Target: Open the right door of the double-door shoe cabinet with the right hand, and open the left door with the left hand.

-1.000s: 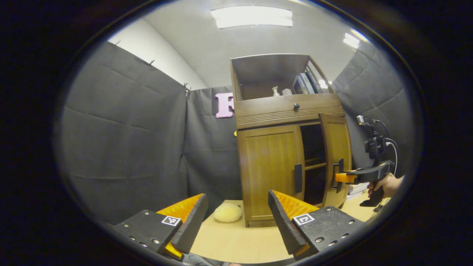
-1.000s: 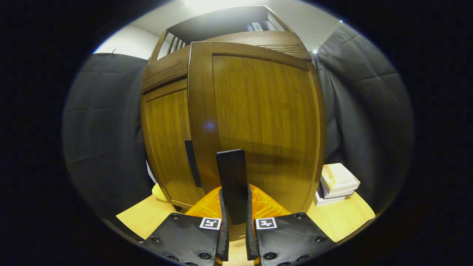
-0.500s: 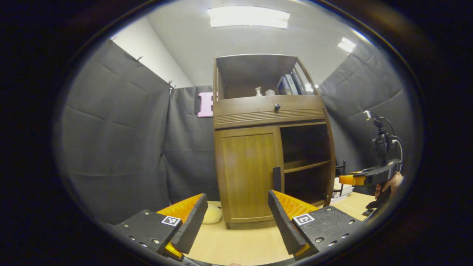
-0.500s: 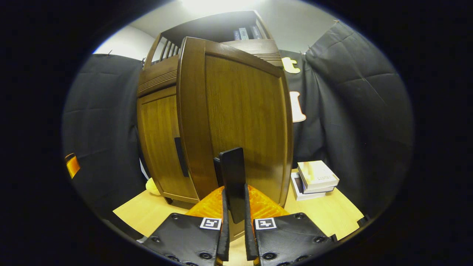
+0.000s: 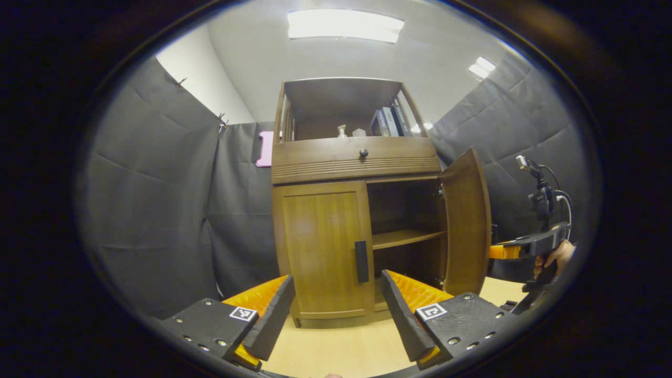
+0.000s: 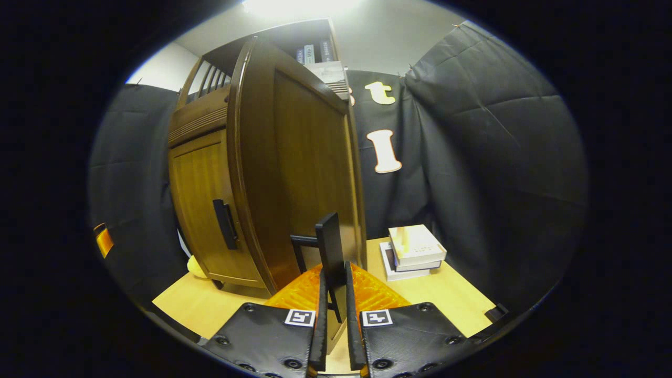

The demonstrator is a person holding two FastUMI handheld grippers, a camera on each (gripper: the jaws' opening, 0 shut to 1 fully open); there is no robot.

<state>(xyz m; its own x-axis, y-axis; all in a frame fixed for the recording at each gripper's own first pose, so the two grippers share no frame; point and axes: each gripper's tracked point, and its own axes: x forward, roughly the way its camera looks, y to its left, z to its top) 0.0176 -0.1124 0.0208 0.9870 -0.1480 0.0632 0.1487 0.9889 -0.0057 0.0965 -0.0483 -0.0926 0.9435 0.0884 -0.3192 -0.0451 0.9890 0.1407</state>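
The wooden shoe cabinet [image 5: 357,157] stands on a light table. Its left door [image 5: 323,252] is closed, and the dark handle [image 5: 361,261] sits just beyond the gap of my open left gripper [image 5: 336,286], which holds nothing. The right door [image 5: 467,226] is swung wide, baring an inner shelf [image 5: 401,239]. In the right gripper view my right gripper [image 6: 334,275] is shut on the right door's dark handle [image 6: 331,244], with the door panel [image 6: 304,173] edge-on ahead. A hand [image 5: 551,257] holds that gripper behind the open door.
A stack of books [image 6: 415,252] lies on the table [image 6: 446,289] to the right of the cabinet. A yellow round thing [image 6: 195,268] sits by the cabinet's left foot. Books and small items stand on the top shelf [image 5: 386,122]. Black cloth walls enclose the booth.
The right door has swung from partly open to wide open, pulled by my right gripper. The cabinet has slid left in the left gripper view, bringing the left door's handle between my left fingers.
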